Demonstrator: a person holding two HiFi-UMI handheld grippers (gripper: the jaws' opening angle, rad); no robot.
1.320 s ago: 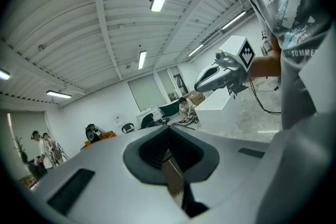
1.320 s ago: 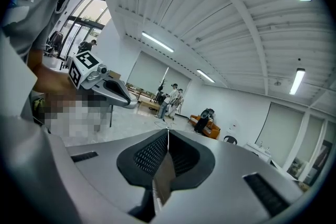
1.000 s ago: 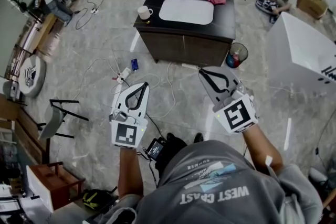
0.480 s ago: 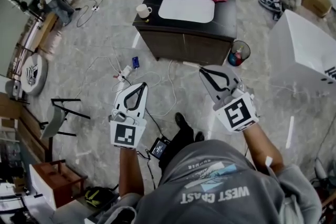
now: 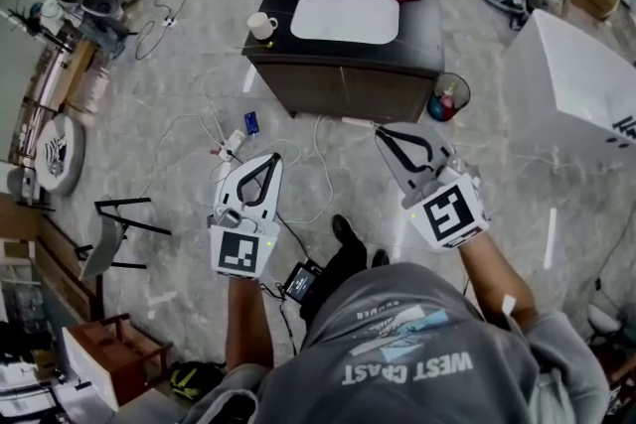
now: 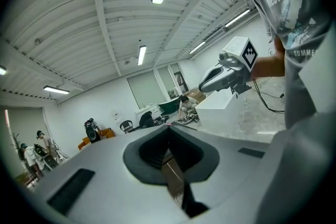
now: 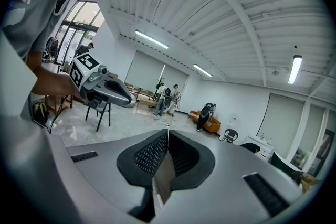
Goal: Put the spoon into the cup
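Here, one cup (image 5: 261,25), left hand-held gripper (image 5: 270,159) closed, empty, right hand-held gripper (image 5: 382,133) likewise

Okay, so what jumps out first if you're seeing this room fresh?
Two grey grippers held out low in the head view: the left gripper and the right gripper, both shut and empty. Beyond them on the marble floor stands a dark cabinet with a white sink, and a white cup on its left corner.
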